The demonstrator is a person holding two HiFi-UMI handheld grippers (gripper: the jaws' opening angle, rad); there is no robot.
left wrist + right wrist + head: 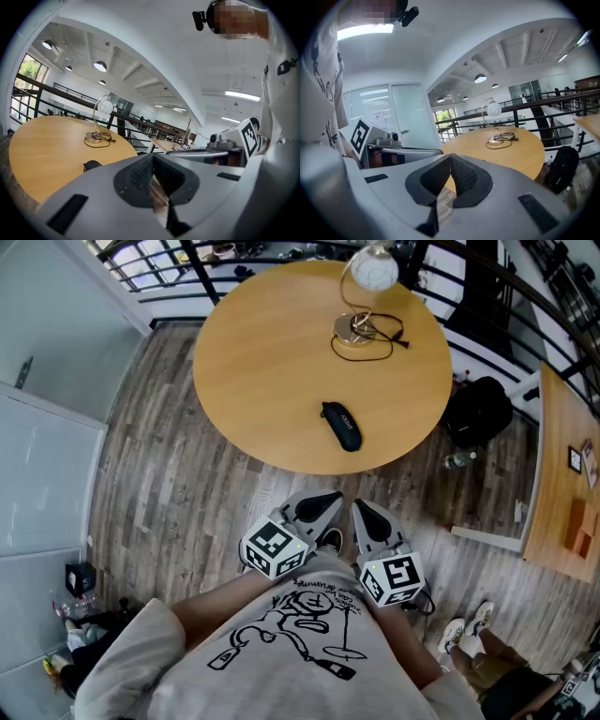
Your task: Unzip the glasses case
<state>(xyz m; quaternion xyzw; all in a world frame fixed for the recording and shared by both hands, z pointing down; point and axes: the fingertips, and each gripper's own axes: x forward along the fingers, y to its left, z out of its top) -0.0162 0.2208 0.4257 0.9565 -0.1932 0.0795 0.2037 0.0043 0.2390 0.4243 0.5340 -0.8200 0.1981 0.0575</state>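
Nearest the head camera is the person's printed shirt (300,634). The left gripper (322,505) and right gripper (367,517) are held close against it, over the plank floor (187,493) and short of the round table.

Left gripper: jaws clenched, pads meeting at the tips, nothing between them. Right gripper: the same, clenched and empty.

The glasses case (341,426) lies flat on the tabletop (272,362), near the edge closest to the person and well apart from both grippers. It appears closed (the zip and its pull are too small to make out). A desk lamp (367,296) with a looped cable (375,341) stands by the far edge. A dark bag (476,411) sits on the floor off the right edge.

Progress: none evident. Judged remaining is the approach, steadying the case, finding the pull and running the zip round.
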